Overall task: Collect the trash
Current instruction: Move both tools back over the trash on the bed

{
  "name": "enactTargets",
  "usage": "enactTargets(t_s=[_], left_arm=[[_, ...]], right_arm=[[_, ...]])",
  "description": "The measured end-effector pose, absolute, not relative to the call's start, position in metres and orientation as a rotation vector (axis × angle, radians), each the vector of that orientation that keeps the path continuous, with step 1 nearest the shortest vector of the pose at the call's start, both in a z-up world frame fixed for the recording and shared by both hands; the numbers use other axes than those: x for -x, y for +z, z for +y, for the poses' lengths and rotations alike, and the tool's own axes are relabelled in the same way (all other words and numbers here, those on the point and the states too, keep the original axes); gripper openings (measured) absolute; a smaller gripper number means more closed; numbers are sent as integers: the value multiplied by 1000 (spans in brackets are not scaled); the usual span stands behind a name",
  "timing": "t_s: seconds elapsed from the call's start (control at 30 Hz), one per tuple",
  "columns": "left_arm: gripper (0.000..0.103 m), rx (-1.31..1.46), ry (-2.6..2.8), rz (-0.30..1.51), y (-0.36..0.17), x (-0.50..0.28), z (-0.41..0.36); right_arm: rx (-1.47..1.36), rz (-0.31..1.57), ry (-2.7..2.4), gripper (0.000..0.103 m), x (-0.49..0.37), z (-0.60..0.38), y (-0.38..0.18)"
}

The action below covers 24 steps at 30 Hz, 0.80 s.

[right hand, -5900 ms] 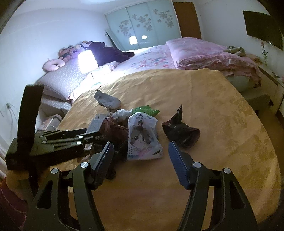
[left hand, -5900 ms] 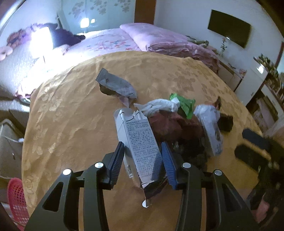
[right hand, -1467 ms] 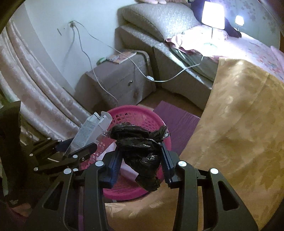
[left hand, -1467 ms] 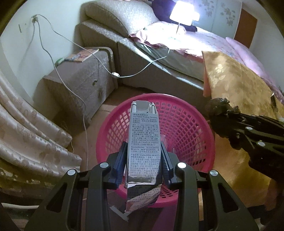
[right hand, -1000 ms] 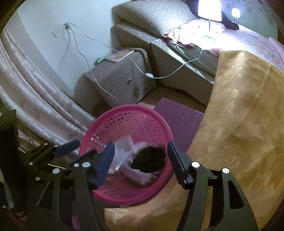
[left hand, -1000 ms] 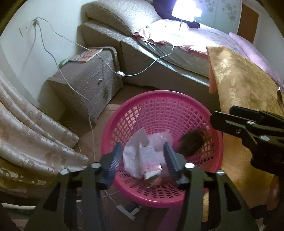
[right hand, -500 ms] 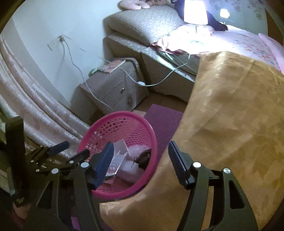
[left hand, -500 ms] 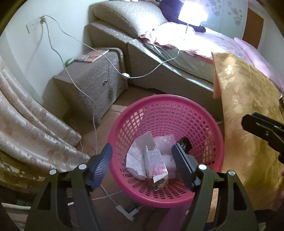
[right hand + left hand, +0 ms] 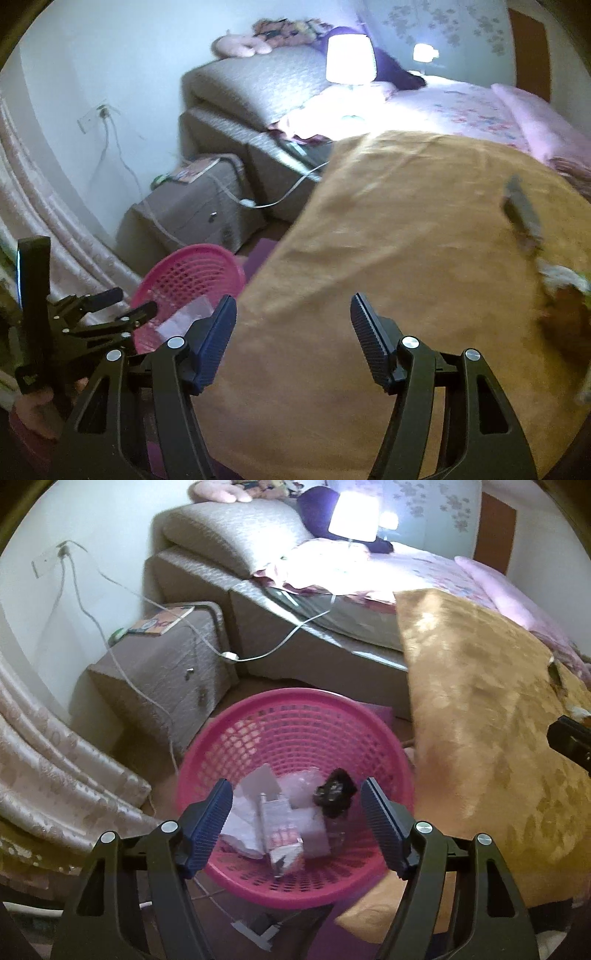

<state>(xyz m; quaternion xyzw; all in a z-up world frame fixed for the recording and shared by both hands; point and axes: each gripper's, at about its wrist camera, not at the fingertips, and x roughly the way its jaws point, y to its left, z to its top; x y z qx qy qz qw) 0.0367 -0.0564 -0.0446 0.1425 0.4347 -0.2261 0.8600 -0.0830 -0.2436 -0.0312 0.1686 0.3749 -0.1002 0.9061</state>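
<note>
A pink plastic basket (image 9: 295, 716) stands on the floor beside the bed. In it lie a white carton (image 9: 279, 843), white wrappers (image 9: 258, 786) and a crumpled black bag (image 9: 334, 794). My left gripper (image 9: 295, 825) is open and empty above the basket. My right gripper (image 9: 293, 338) is open and empty over the golden bedspread (image 9: 406, 229). The basket (image 9: 192, 273) and the left gripper (image 9: 107, 314) show at the left of the right wrist view. More trash lies at the right edge: a grey wrapper (image 9: 522, 210) and a white and brown heap (image 9: 565, 291).
A grey nightstand (image 9: 162, 668) with a book stands left of the basket, with white cables (image 9: 229, 655) running across it. Patterned curtains (image 9: 48, 775) hang at the left. A lit lamp (image 9: 351, 59) stands on the bed behind. A power strip (image 9: 258, 928) lies below the basket.
Both grippers let go over the basket: the carton and the black bag now lie in it. Both grippers have opened wide, and the right one has swung right, over the bedspread.
</note>
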Motion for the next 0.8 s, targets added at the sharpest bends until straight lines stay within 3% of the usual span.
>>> enactTargets(t_s=[0.8], left_arm=[[72, -403, -750, 860, -29, 32, -155]], right_arm=[[-431, 681, -575, 68, 219, -340, -31]])
